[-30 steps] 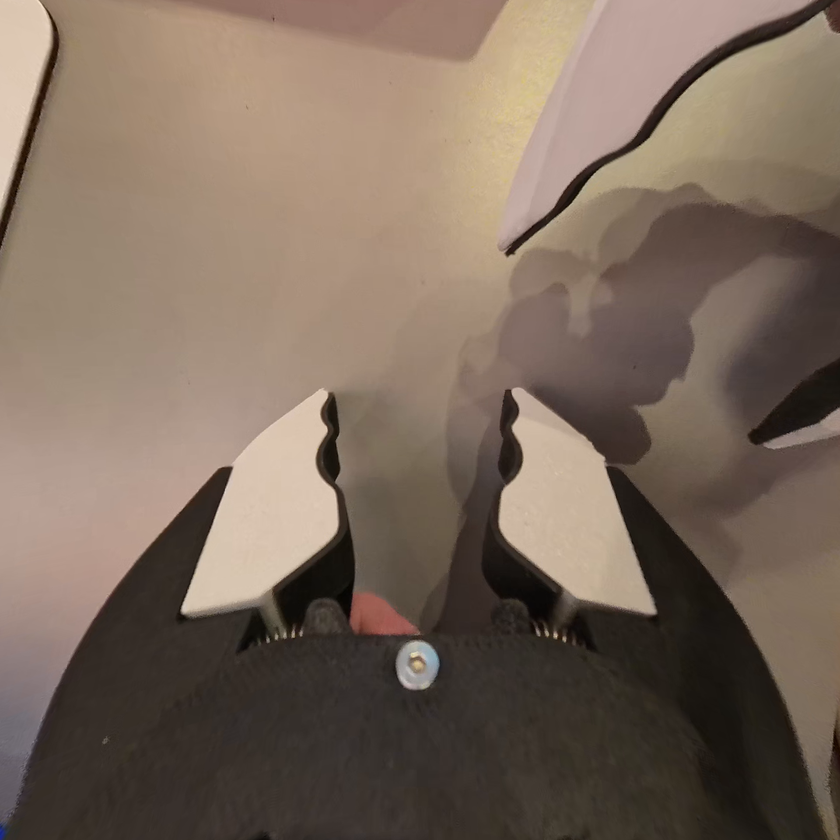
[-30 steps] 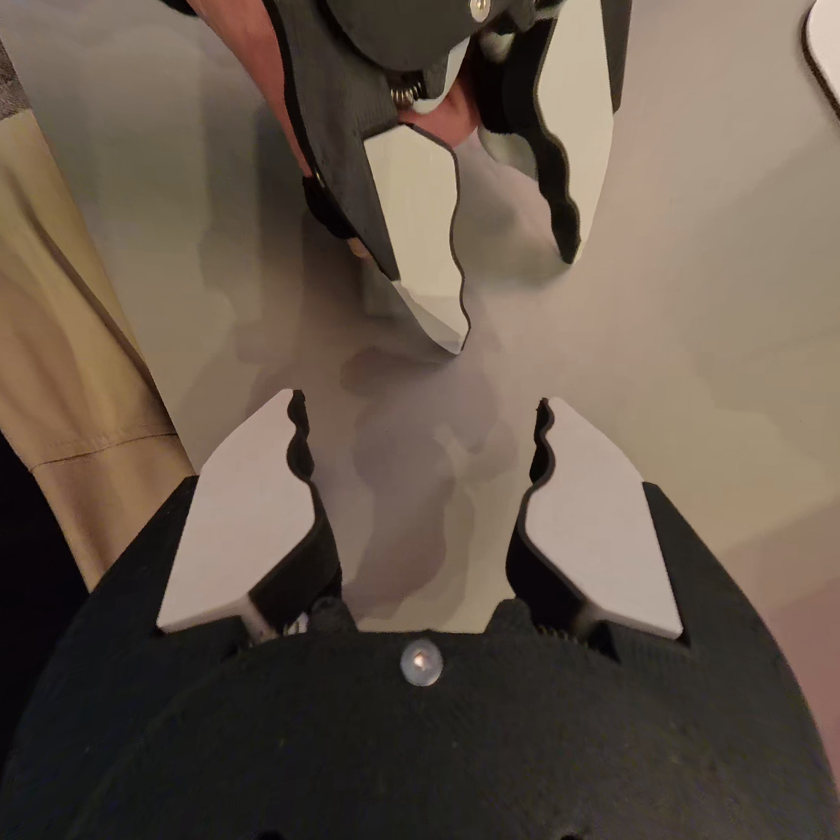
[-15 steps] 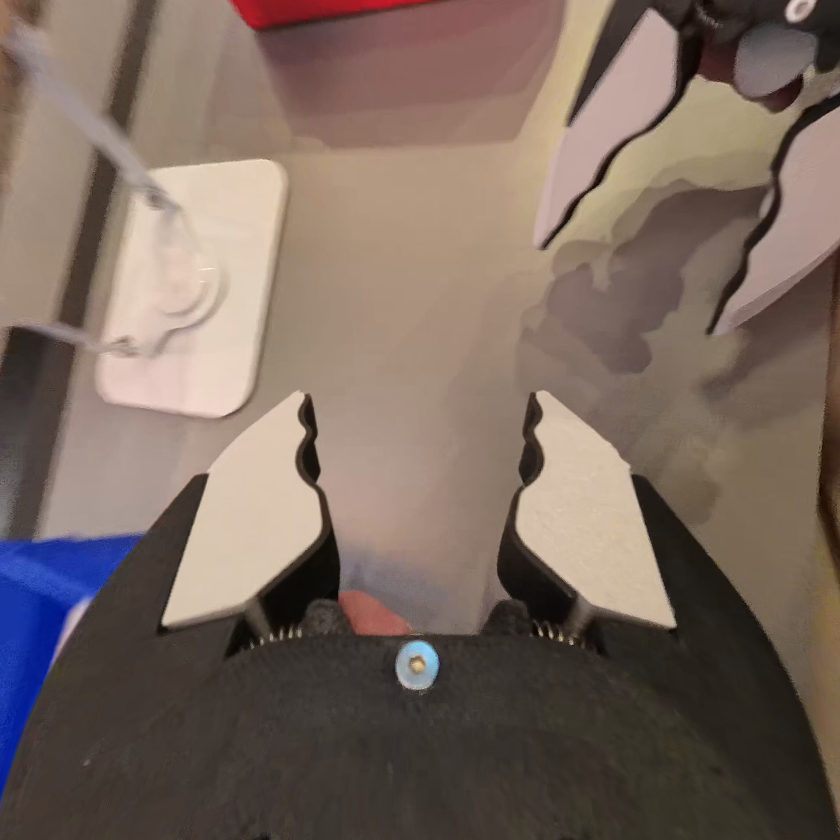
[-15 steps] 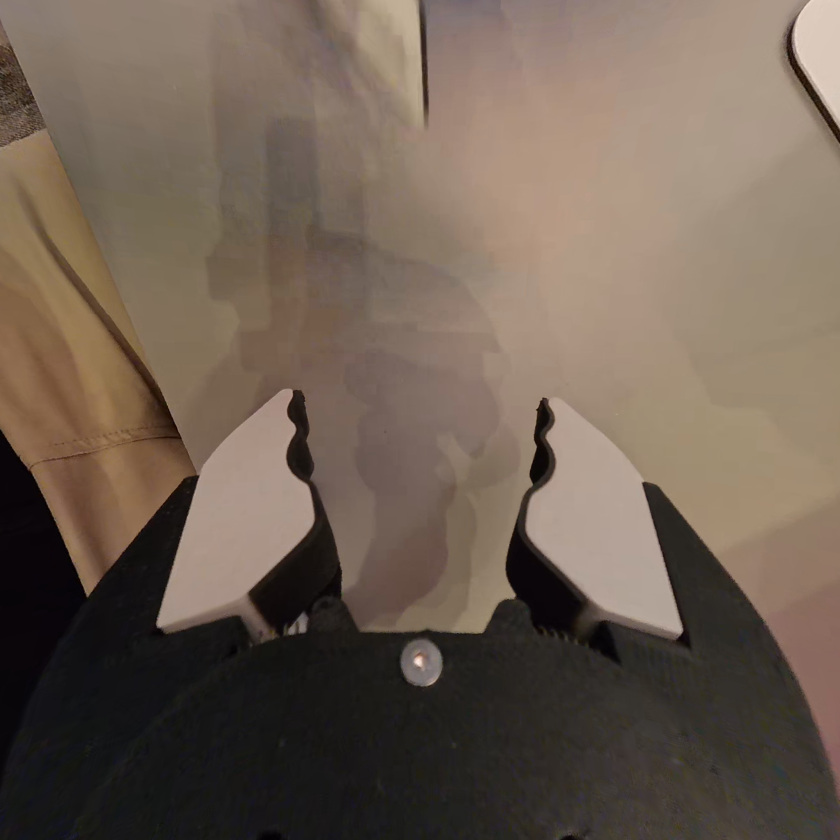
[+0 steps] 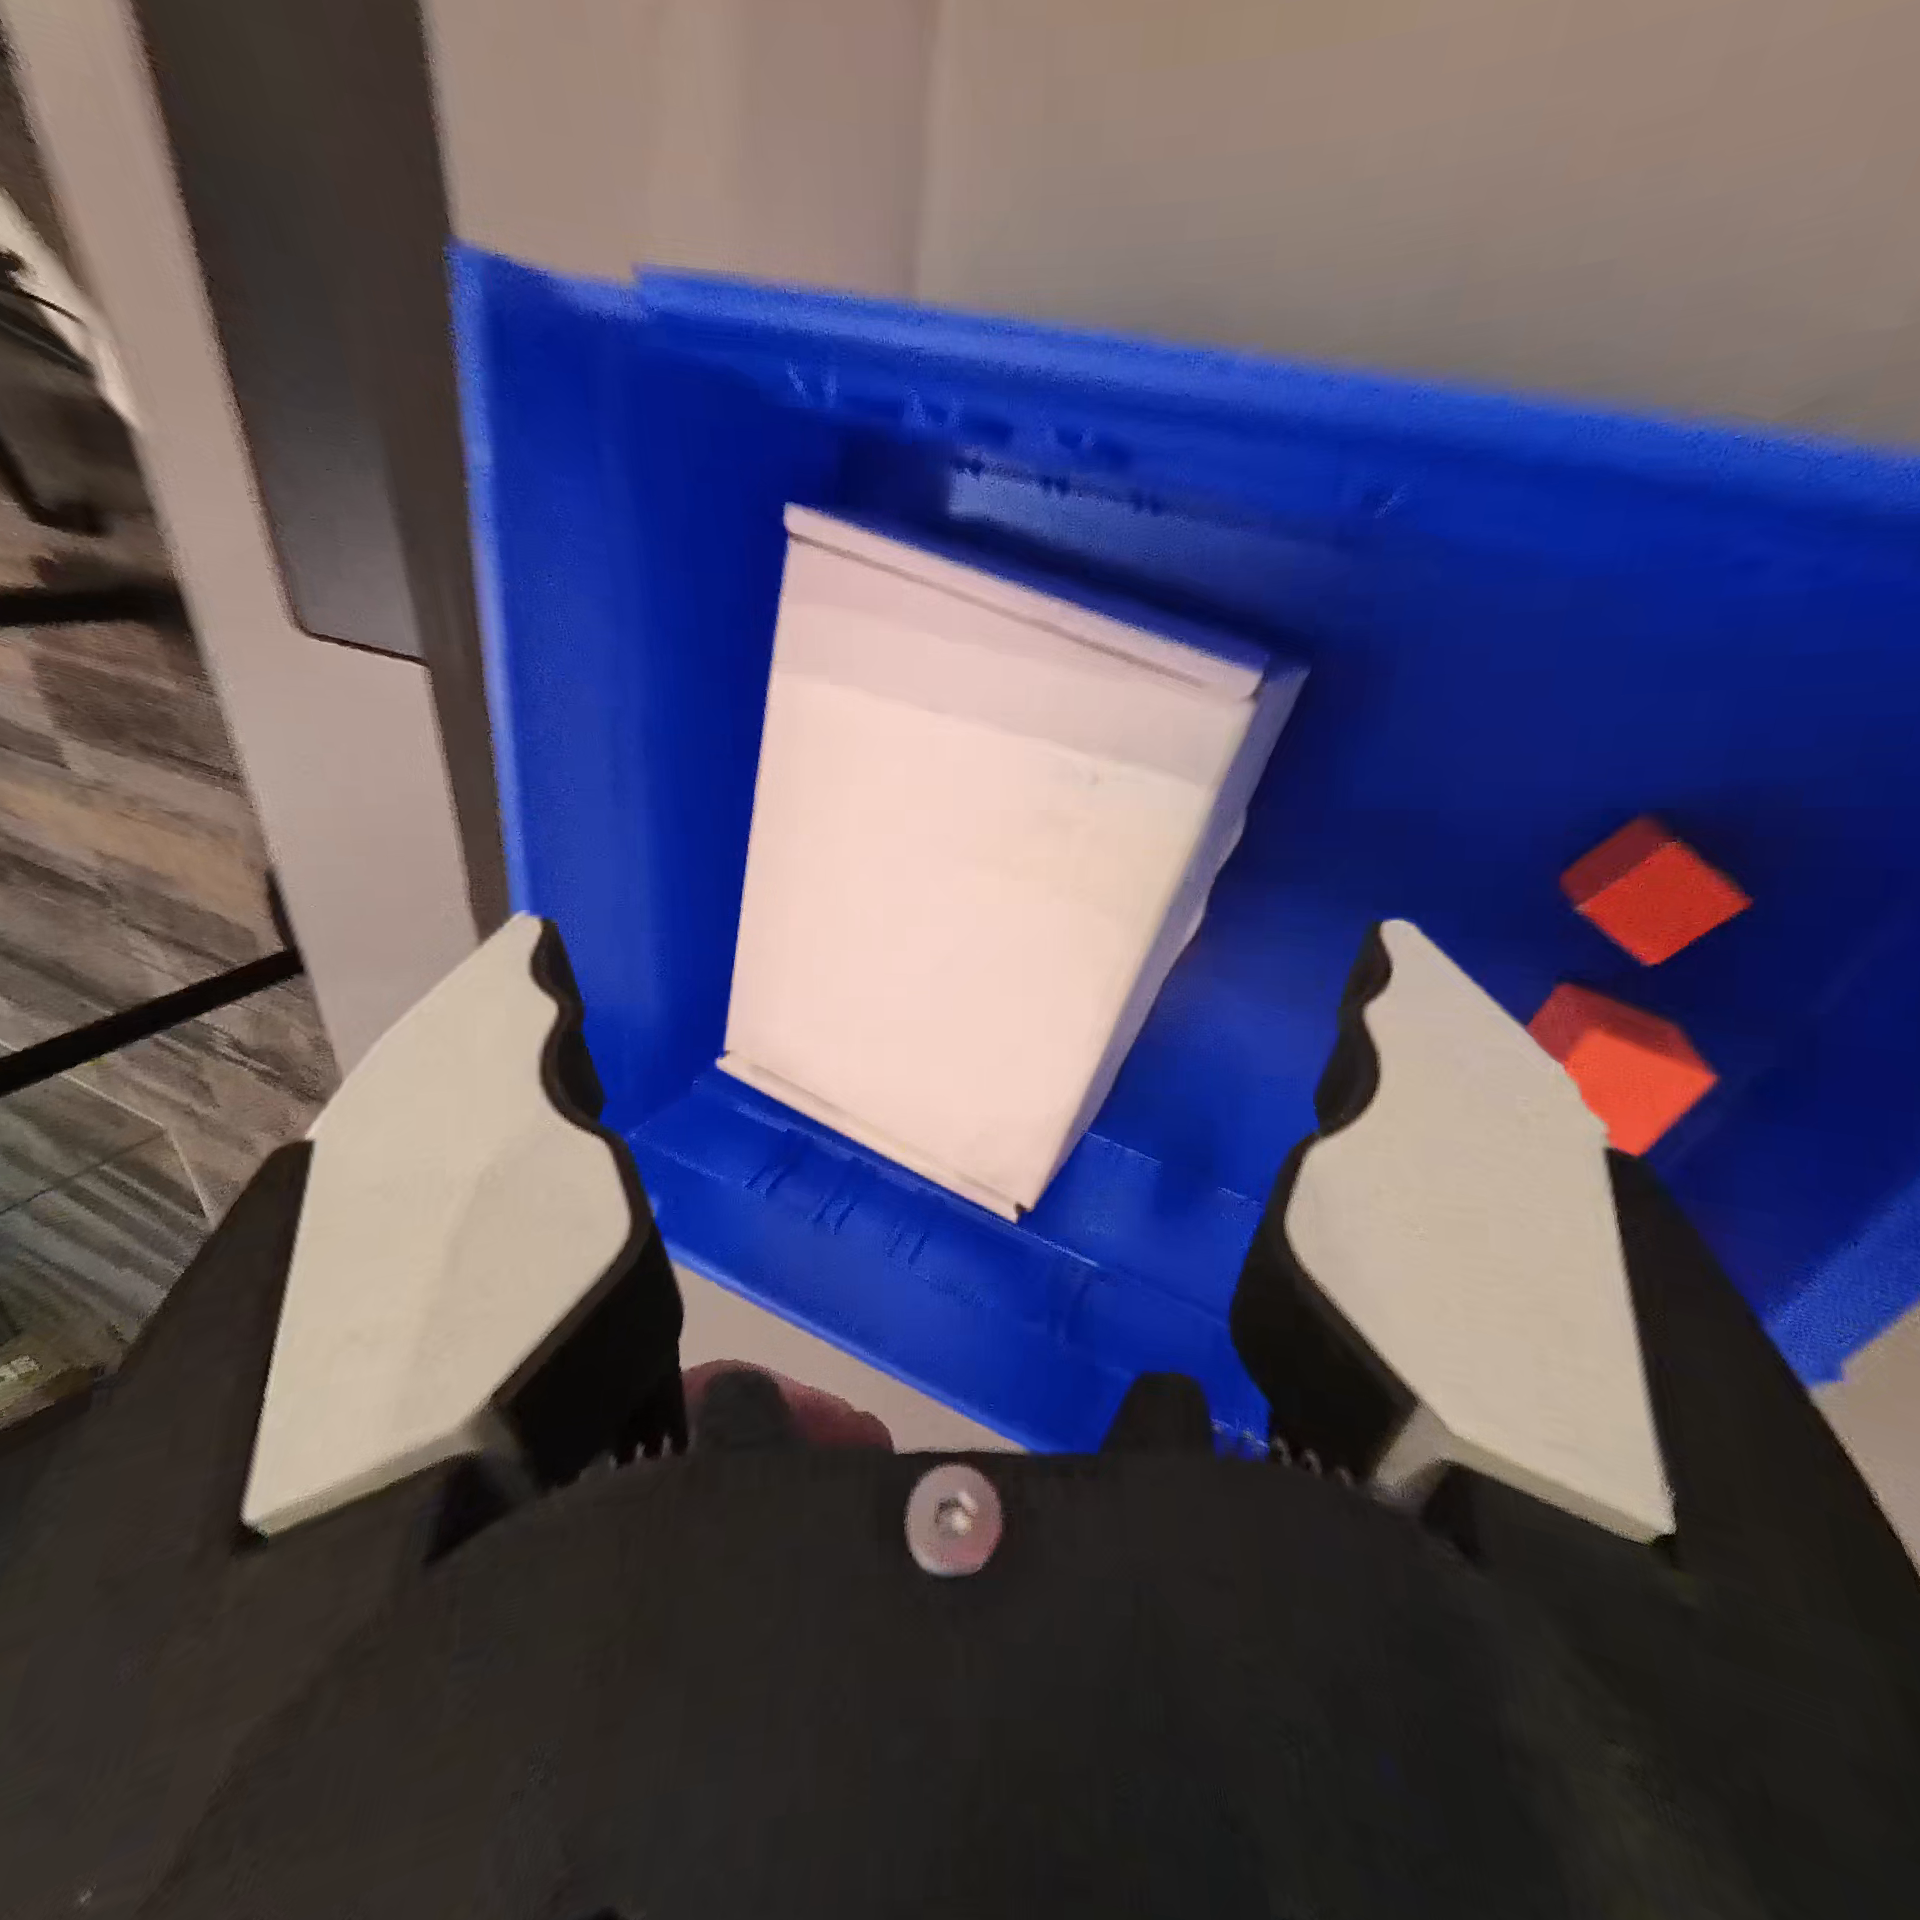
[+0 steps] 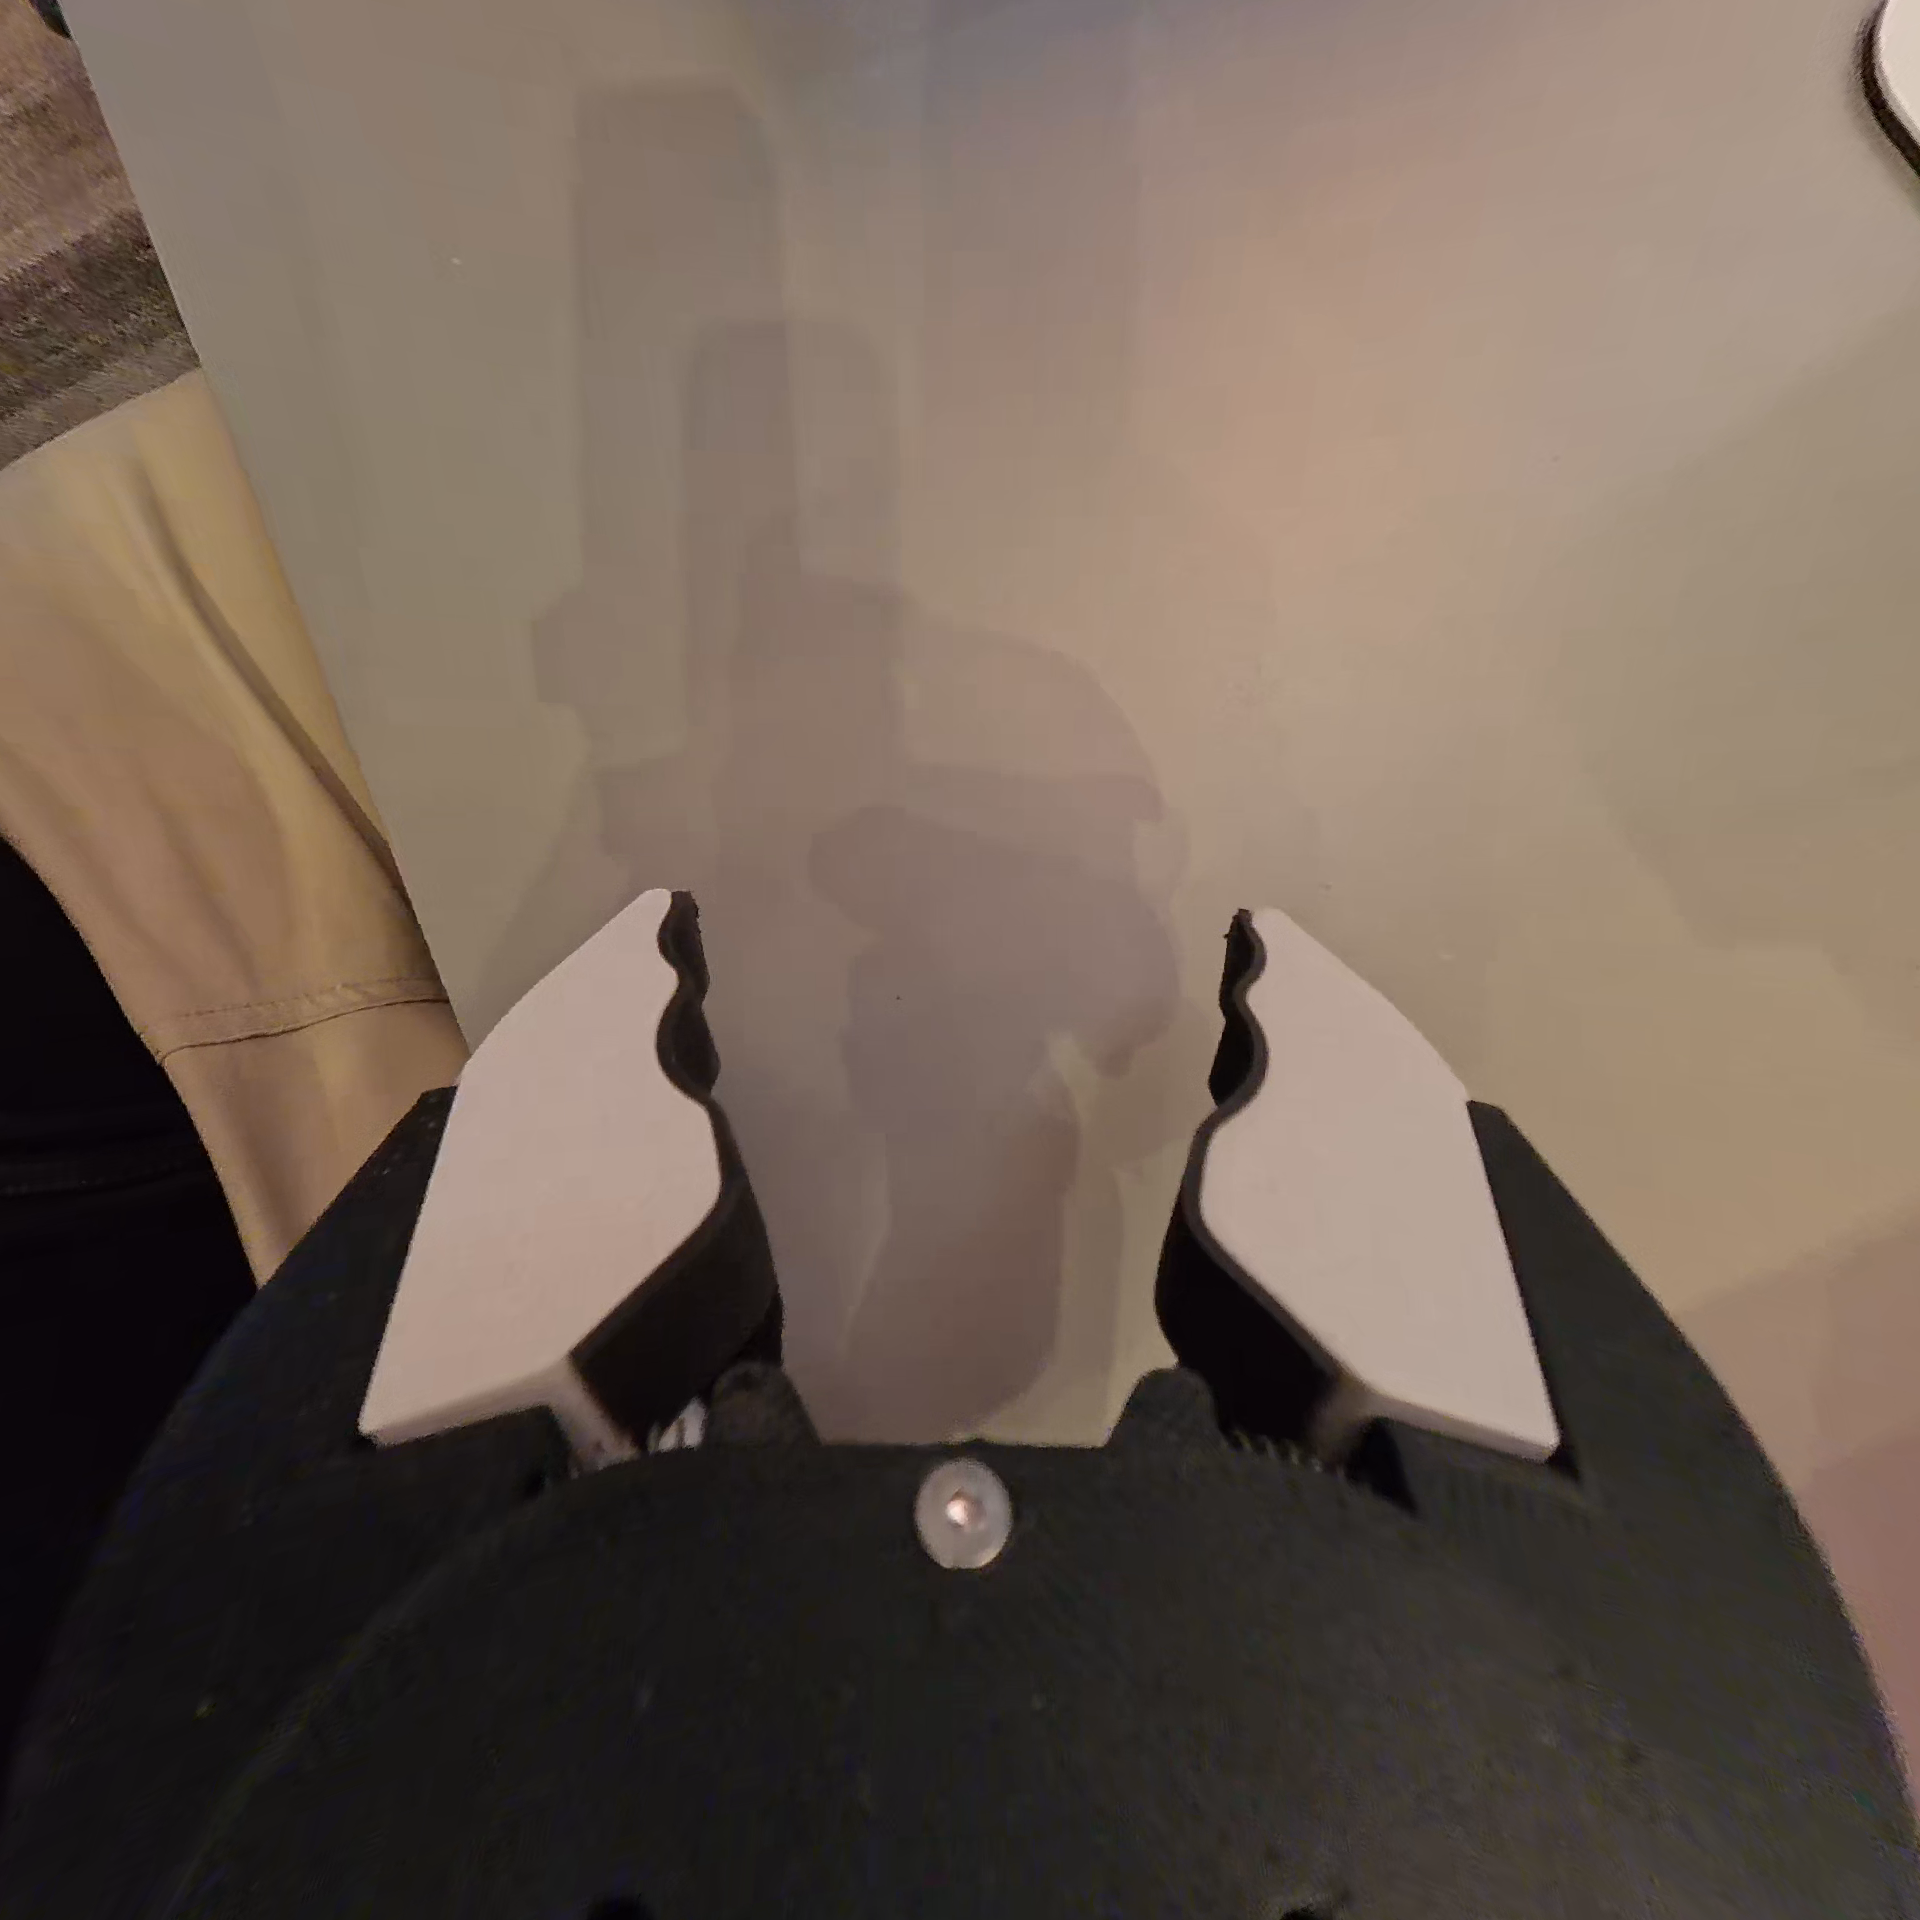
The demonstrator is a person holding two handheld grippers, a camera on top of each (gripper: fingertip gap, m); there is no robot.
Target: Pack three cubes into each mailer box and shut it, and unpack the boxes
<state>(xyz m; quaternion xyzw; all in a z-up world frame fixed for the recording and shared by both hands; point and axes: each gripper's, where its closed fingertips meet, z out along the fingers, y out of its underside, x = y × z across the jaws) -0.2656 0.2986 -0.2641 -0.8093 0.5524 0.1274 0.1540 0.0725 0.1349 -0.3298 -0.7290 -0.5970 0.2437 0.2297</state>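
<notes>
In the left wrist view a closed white mailer box (image 5: 987, 842) lies inside a blue bin (image 5: 1455, 644), near its left wall. Two red cubes (image 5: 1652, 899) (image 5: 1621, 1065) lie in the bin to the right of the box. My left gripper (image 5: 961, 940) is open wide and empty, above the bin's near wall and in front of the box. My right gripper (image 6: 961, 914) is open and empty over the bare grey table (image 6: 1351, 520). No box or cube shows in the right wrist view.
The table's left edge and a dark post (image 5: 312, 364) stand left of the bin, with patterned floor (image 5: 104, 831) beyond. In the right wrist view a person's tan sleeve (image 6: 177, 831) lies at the left table edge, and a white pad's corner (image 6: 1896, 73) shows top right.
My left gripper has swung left, from the bare table and white pad to the blue bin, and has opened wider. It has left the right wrist view. My right gripper has stayed put.
</notes>
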